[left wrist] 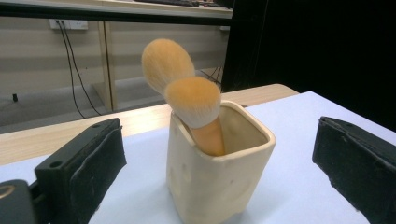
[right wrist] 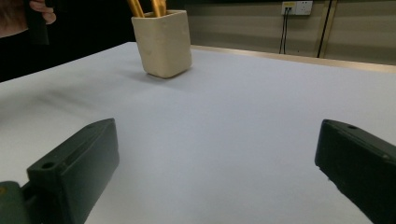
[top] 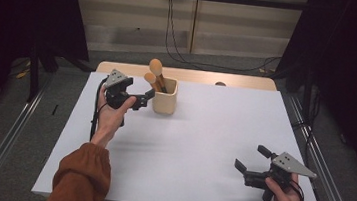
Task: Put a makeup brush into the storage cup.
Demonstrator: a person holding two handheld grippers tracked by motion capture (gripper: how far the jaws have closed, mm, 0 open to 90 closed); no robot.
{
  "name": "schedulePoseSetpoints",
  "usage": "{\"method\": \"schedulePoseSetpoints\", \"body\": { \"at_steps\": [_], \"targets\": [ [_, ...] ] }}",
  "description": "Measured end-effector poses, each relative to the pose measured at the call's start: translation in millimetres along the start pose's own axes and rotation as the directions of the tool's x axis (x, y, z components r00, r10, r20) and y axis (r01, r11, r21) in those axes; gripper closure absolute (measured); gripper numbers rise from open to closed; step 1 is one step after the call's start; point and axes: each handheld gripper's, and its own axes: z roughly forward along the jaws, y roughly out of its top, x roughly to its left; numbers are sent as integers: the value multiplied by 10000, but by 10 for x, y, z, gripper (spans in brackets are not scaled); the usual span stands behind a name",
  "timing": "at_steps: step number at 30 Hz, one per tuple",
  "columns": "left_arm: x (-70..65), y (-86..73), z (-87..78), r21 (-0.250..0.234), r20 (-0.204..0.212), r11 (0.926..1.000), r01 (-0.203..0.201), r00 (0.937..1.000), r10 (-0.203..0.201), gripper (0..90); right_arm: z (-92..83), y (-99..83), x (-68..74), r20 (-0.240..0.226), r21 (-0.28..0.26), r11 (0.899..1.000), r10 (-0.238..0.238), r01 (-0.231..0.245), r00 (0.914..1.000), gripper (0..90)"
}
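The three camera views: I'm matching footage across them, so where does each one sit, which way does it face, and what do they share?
High view: above the person's side, looking forward and down on the table; both forearms, the left gripper and the right gripper show.
Left gripper view: rides the left gripper, facing the cream holder with two brushes close between its open jaws.
Right gripper view: rides the right gripper, low over the table, facing the holder farther off.
Shared: all three show the holder and the brushes.
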Motion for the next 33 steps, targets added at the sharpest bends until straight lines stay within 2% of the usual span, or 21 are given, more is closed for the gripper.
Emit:
{"method": "schedulePoseSetpoints", "body": {
  "at_steps": [3,12,20,33],
  "targets": [
    [-1,-10,-52,-2,65,10000,83,9999,-83,21,-3,2,2,11,-12,10000,6,-6,10000,0],
    [-56,-33,-203,109,57,9998,-165,9998,165,30,-10,9,10,60,-37,10000,-28,29,10000,0],
    [-109,-83,-334,72,249,9995,-296,9993,295,30,-9,15,11,42,-61,10000,-52,53,10000,0],
    [-165,-245,-531,135,372,9994,-320,9988,315,30,-10,15,10,63,-48,10000,-54,55,10000,0]
  ]
}}
